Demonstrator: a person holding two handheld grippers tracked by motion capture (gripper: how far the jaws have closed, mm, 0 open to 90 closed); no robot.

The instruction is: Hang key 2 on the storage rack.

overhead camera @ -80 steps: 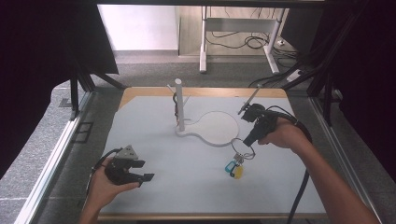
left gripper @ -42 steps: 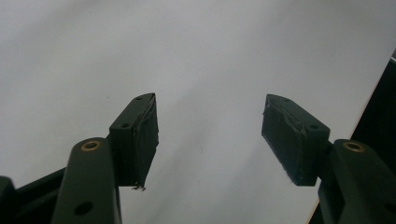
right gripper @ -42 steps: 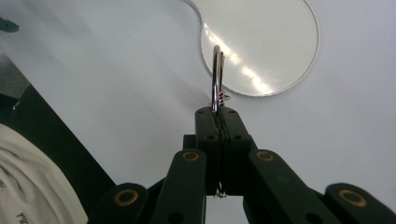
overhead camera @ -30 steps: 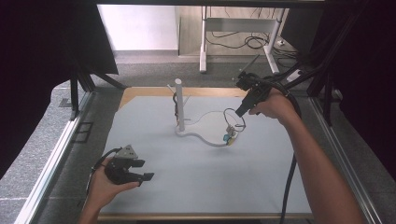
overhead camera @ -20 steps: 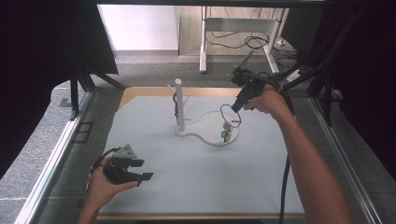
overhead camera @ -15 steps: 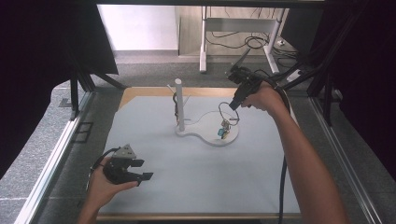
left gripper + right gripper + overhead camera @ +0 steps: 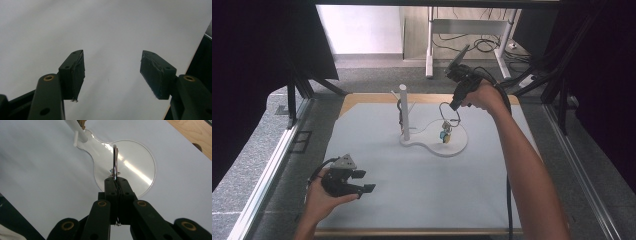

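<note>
The table (image 7: 377,200) carries a white stand (image 7: 434,145) with a post (image 7: 403,112) and side pegs. Over the last seconds the right gripper (image 7: 453,106) has lifted the key ring (image 7: 450,114) off the mat and carried it back over the stand's round base; it pinches the ring, with the small tags (image 7: 445,135) dangling just above the base. That likely means hanging it on a peg (image 7: 75,141) is next. The left gripper (image 7: 364,181) rests near the front edge, jaws spread and empty. The post itself stands between ring and far pegs.
</note>
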